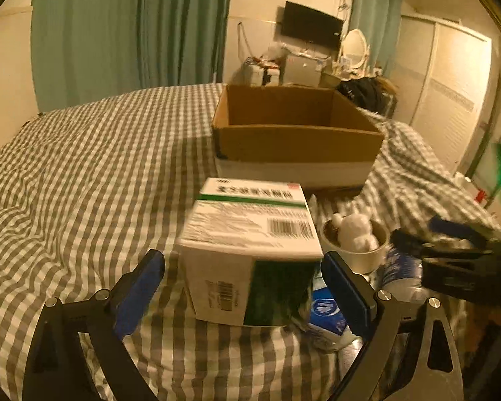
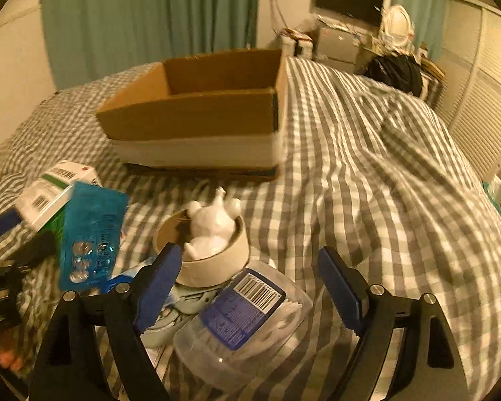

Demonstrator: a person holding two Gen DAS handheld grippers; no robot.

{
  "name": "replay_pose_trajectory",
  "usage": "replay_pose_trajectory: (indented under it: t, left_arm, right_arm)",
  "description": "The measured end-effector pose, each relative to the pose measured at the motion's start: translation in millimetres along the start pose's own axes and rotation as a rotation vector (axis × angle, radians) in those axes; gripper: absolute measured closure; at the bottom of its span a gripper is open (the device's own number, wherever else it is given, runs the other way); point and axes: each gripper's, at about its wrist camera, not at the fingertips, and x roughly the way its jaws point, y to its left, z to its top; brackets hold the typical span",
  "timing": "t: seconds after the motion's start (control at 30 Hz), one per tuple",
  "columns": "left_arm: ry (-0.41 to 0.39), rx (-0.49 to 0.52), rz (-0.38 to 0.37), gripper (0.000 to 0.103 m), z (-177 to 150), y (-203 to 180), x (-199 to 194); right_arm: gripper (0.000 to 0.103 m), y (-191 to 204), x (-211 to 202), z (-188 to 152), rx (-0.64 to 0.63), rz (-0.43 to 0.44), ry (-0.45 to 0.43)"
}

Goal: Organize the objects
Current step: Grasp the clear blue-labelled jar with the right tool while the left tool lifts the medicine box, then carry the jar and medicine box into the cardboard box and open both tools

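Currently my left gripper [image 1: 243,287] has its jaws spread wide, one blue pad on either side of a white-and-green carton [image 1: 250,234] with a barcode on top. I see a gap at the left pad; at the right pad I cannot tell whether there is contact. The carton sits on the grey checked bedspread [image 1: 83,173], tilted slightly, near edge toward me.

My right gripper [image 2: 250,287] is likewise spread, nothing between the pads. Below and between them lies a clear plastic tub [image 2: 243,327] with a blue label and barcode, on its side on the bedspread. Just beyond it stands a cream round bowl [image 2: 217,260] holding a white figurine [image 2: 210,227]; the tub's far end looks to touch the bowl's base, not certain. Left of the bowl, a blue blister pack [image 2: 90,234] stands tilted against the carton, with small round silver items showing at its lower end. A blue-and-white packet [image 1: 327,314] lies partly under the pile; its print is too blurred to read.

Open cardboard box [image 1: 297,140] sits farther back on the bed, well apart from the pile. What shows of its interior is bare; floor not visible.

In the right wrist view, fingertips [image 2: 8,359] show at lower left, beside the left gripper's body.
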Motion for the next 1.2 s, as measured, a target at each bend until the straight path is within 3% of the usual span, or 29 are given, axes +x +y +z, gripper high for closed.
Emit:
replay_pose_trajectory:
  t: [0.13,0.47,0.57,0.67,0.87,1.2]
  left_arm:
    - [-0.021,-0.017,-0.021,0.003,3,7,-5]
    - [0.002,-0.072,0.009,0.002,-3,1,44]
    - [-0.012,-0.076,0.026,0.003,-2,-1,53]
    - [-0.013,-0.057,0.021,0.019,0,-8,61]
    - [-0.019,-0.021,0.043,0.022,0,-18,52]
    - [-0.061,-0.045,0.025,0.023,20,-13,3]
  right_arm:
    - [0.019,-1,14,-3,-0.003,-0.024,0.048]
    - [0.013,9,32,-23,-0.057,-0.090,0.132]
    - [0.013,12,35,-27,-0.066,-0.093,0.122]
    - [0.022,11,31,-29,-0.064,-0.074,0.111]
    - [0.034,10,6,-28,-0.051,0.011,0.022]
    - [0.037,17,-32,-19,-0.076,0.059,-0.069]
